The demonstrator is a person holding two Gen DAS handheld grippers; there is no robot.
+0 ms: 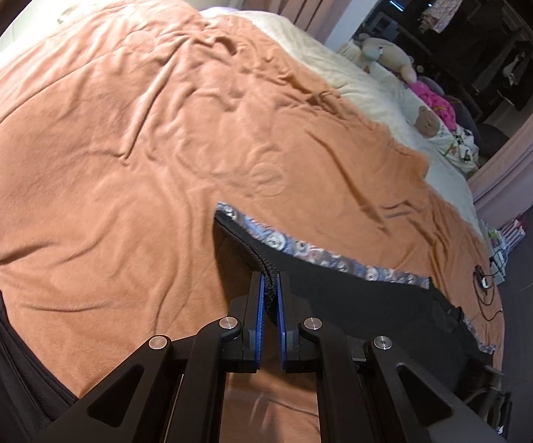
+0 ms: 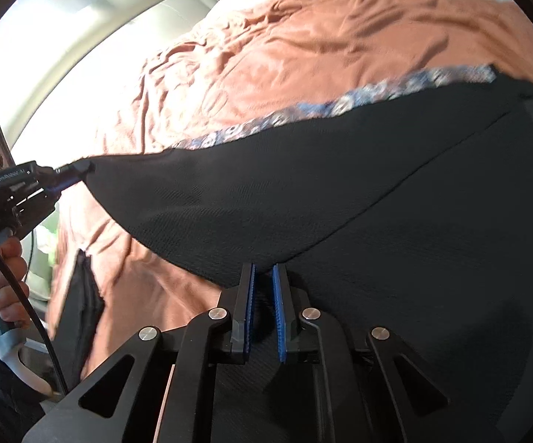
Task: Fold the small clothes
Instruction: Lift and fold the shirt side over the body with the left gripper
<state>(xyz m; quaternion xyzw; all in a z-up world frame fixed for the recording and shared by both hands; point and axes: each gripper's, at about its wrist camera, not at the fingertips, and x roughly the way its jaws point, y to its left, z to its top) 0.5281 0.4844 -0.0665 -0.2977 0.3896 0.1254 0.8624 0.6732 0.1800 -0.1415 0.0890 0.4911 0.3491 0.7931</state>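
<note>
A black garment (image 1: 377, 302) with a blue-and-white patterned trim (image 1: 277, 238) lies on an orange blanket (image 1: 118, 147) spread over a bed. My left gripper (image 1: 272, 277) is shut on a ribbed edge of the garment, which is lifted off the blanket. From the right wrist view, the left gripper (image 2: 81, 166) pinches a corner of the garment (image 2: 340, 184), pulled taut, with the trim (image 2: 358, 98) along its far edge. My right gripper (image 2: 263, 269) is closed on the near edge of the black cloth, which fills the gap between its blue pads.
Soft toys (image 1: 392, 55) and bright clothes lie on the cream sheet at the far end. A small device with a cable (image 1: 482, 280) rests near the bed's right edge. Another dark cloth piece (image 2: 81, 295) lies near a person's hand (image 2: 4, 269).
</note>
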